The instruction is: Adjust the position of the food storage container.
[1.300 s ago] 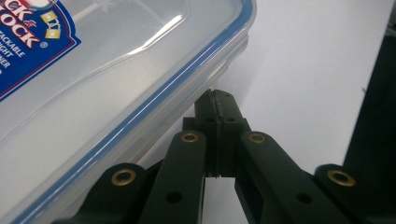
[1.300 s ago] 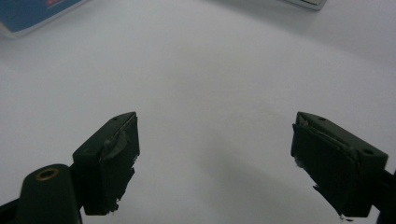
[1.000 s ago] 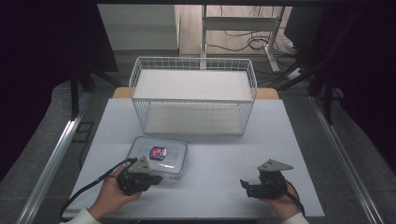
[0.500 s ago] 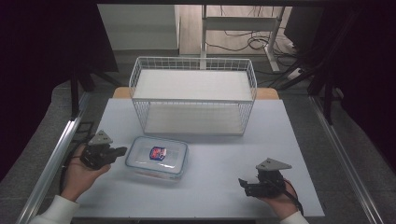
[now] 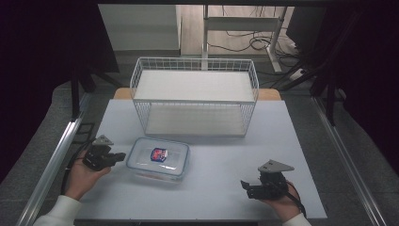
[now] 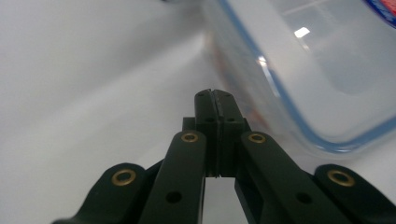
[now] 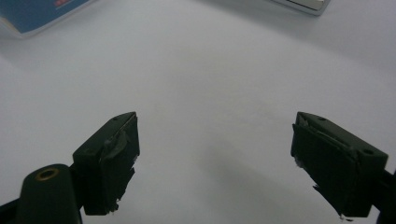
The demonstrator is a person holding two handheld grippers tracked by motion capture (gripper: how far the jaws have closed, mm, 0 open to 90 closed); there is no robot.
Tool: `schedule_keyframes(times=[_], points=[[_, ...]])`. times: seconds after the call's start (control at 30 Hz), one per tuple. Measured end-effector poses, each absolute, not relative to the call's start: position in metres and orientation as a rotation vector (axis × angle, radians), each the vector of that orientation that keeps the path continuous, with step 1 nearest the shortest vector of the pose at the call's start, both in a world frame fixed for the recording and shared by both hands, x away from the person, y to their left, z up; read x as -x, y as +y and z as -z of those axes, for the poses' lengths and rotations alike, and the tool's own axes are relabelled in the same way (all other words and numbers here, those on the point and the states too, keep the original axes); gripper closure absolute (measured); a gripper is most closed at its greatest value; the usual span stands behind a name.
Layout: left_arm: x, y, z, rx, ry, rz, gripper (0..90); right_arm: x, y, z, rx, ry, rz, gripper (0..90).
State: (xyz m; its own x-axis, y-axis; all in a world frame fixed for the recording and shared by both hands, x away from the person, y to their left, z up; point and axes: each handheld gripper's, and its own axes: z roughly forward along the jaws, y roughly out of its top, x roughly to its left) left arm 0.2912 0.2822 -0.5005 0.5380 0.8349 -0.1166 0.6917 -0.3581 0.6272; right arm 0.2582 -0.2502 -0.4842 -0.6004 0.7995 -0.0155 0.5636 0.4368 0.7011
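Container [image 5: 159,159] unmoved, left gripper [image 5: 120,156] shifted to its left side, jaws closed

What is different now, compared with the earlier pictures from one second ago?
The left hand-held gripper moved from the near edge of the plastic container around to its left side. Its jaws are shut with nothing between them, tips close to the container wall. The container, the wire basket and the open right hand-held gripper stayed in place.
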Motion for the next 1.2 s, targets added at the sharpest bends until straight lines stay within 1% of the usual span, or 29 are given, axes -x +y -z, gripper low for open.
schedule_keyframes(times=[0.2, 0.57, 0.7, 0.97, 1.2], points=[[-0.288, 0.277, 0.505, -2.157, 1.242, -0.284, 90.0, -0.258, -0.249, 0.483, -1.155, 2.353, -0.956, 15.5], [-0.292, 0.253, 0.507, -2.165, 1.186, -0.217, 90.0, -0.26, -0.248, 0.482, -1.162, 2.353, -0.972, 15.5], [-0.296, 0.236, 0.506, -2.172, 1.155, -0.178, 90.0, -0.261, -0.247, 0.482, -1.158, 2.36, -0.98, 15.5], [-0.296, 0.205, 0.506, -2.197, 1.096, -0.153, 90.0, -0.266, -0.241, 0.481, -1.138, 2.371, -0.99, 15.5], [-0.301, 0.19, 0.506, -2.176, 1.09, -0.141, 90.0, -0.27, -0.234, 0.481, -1.13, 2.381, -0.991, 15.5]])
